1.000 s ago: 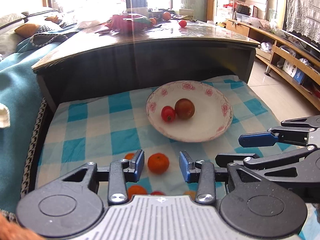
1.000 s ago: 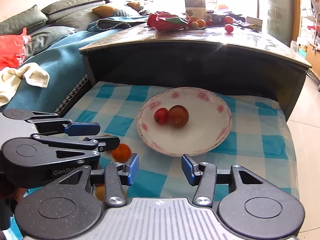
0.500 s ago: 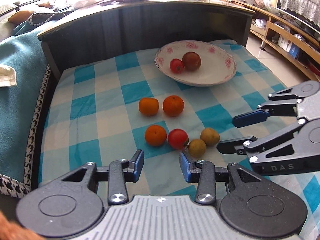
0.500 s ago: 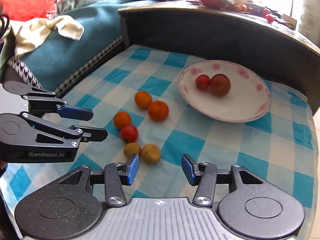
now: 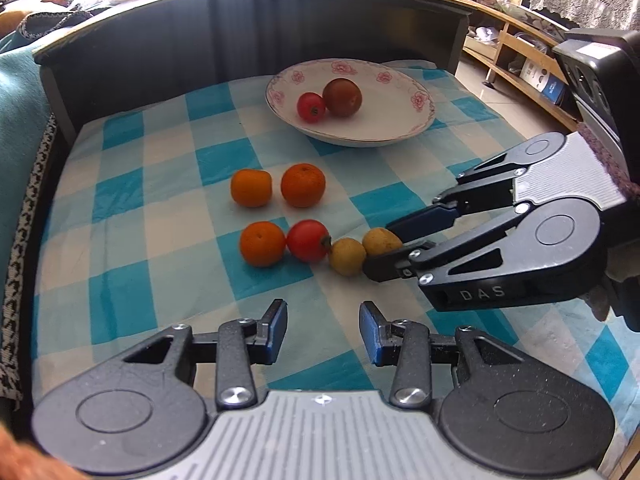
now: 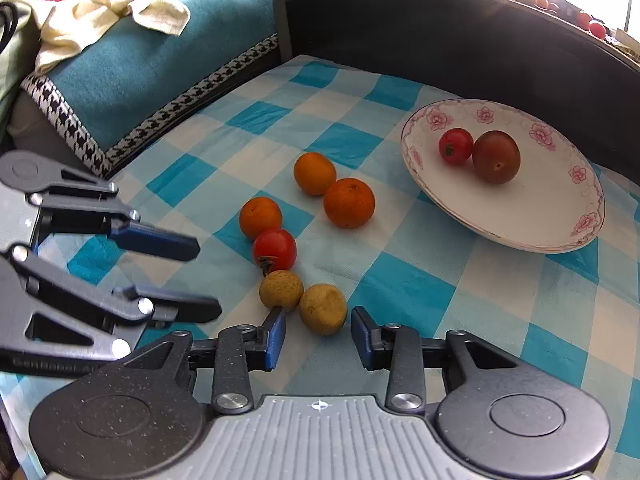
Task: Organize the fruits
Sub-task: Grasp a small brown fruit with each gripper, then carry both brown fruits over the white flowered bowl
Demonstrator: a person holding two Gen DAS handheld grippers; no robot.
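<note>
A white flowered plate [image 5: 416, 118] [image 6: 552, 216] holds a red tomato [image 5: 311, 107] and a dark red-brown fruit [image 5: 343, 97]. On the blue checked cloth [image 5: 168, 240] lie three oranges [image 5: 303, 185], a red tomato [image 5: 307, 240] [image 6: 274, 250] and two small tan fruits [image 5: 347, 257]. The right-hand tan fruit [image 6: 323, 308] [image 5: 380, 240] sits between the fingers of my right gripper [image 6: 318, 334] [image 5: 378, 248], whose jaws are closing; thin gaps still show beside the pads. My left gripper [image 5: 323, 328] [image 6: 206, 278] stands open over bare cloth, with nothing in it.
A dark table wall [image 5: 240, 36] rises behind the cloth, with more fruit on top. A teal blanket [image 6: 132, 60] with a cream cloth [image 6: 108, 12] lies at the left. Wooden shelves [image 5: 516, 48] and floor are at the right.
Both grippers sank and tipped down toward the loose fruit. The right gripper moved forward until its fingers straddled the tan fruit, and its jaws narrowed.
</note>
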